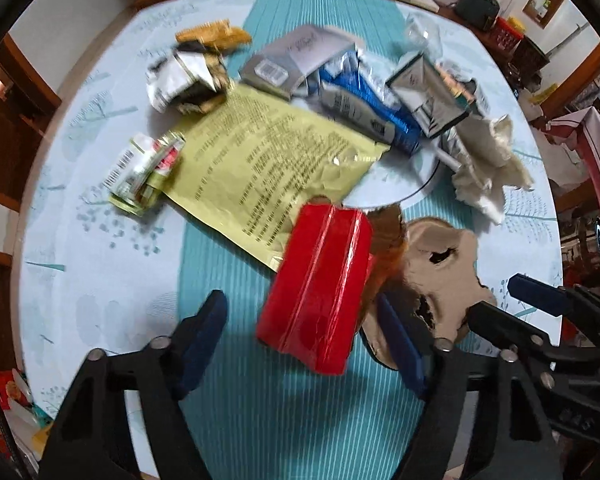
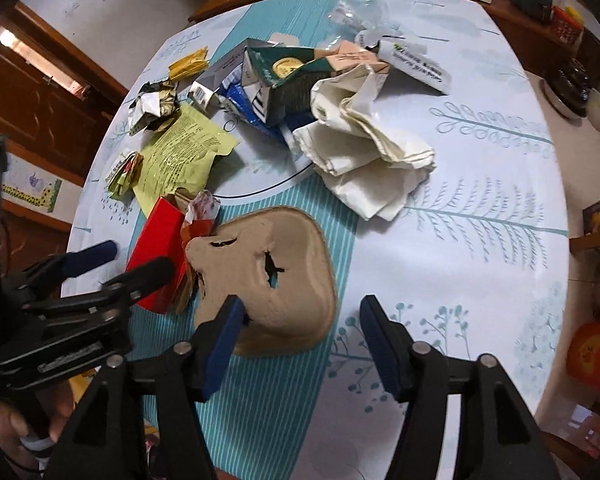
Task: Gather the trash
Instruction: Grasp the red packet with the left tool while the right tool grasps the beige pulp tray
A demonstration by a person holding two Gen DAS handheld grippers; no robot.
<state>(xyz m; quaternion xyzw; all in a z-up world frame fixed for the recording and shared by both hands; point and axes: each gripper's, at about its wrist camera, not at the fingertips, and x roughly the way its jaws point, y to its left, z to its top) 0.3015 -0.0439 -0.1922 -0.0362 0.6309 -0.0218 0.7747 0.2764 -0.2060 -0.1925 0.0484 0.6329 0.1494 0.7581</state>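
**Teal-striped surface covered in litter, both grippers empty: collecting looks barely begun**

Teal and pale blue cloth covers the round surface [image 2: 480, 200], and trash lies spread across its middle and far half. No bin or bag shows in either view, so nothing can be seen as collected yet; judging from this, nearly all the work remains.

From largest to smallest: a yellow-green printed sheet [image 1: 268, 160] lies flat at centre. A crumpled white tissue [image 2: 372, 160] sits to its right, overlapping the edge of a white plate [image 1: 396, 184] that is partly buried. On and behind the plate is a heap of flattened cartons and foil packets [image 1: 364, 96], silver, blue and dark green. Nearest the grippers lies a tan moulded-pulp tray piece [image 2: 268, 276] with torn holes, and touching its left side a red glossy package [image 1: 320, 288]. Further left are a crushed silver foil wrapper [image 1: 184, 80], a folded small packet with a barcode [image 1: 144, 172], and a yellow wrapper [image 1: 216, 36] at the far edge.

The left gripper [image 1: 304, 344] is spread wide with the red package between its jaws, not yet clamped. The right gripper [image 2: 300, 344] is likewise spread, straddling the near edge of the pulp tray; its left pad seems to touch the tray, but it holds nothing.
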